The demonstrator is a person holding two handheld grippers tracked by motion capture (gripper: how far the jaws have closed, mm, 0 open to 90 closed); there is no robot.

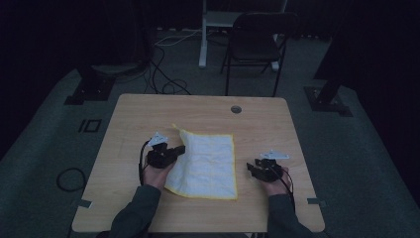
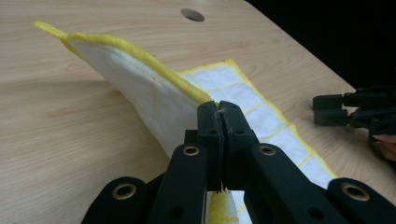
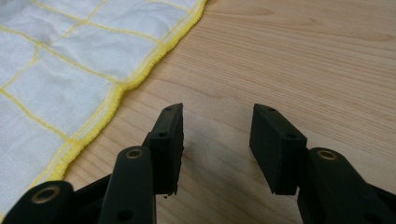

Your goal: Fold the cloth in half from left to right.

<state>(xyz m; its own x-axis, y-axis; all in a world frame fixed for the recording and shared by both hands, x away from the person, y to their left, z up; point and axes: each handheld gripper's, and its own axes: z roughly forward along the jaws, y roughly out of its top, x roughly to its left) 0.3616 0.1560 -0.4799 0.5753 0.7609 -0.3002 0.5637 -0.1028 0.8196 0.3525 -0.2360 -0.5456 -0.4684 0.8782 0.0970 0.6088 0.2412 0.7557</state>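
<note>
cloth: white, yellow-hemmed, lying mid-table, left edge lifted | handling: looks light, limp, will drape and sag; best taken by the hem | left gripper: jaws clamped on the raised hem | right gripper: jaws apart, empty, over bare table just beside the cloth's right edge

The cloth lies on the desk near its middle. The left gripper sits at the cloth's left edge, which rises off the desk there; the right gripper sits just right of the cloth. A chair stands behind the desk.
</note>
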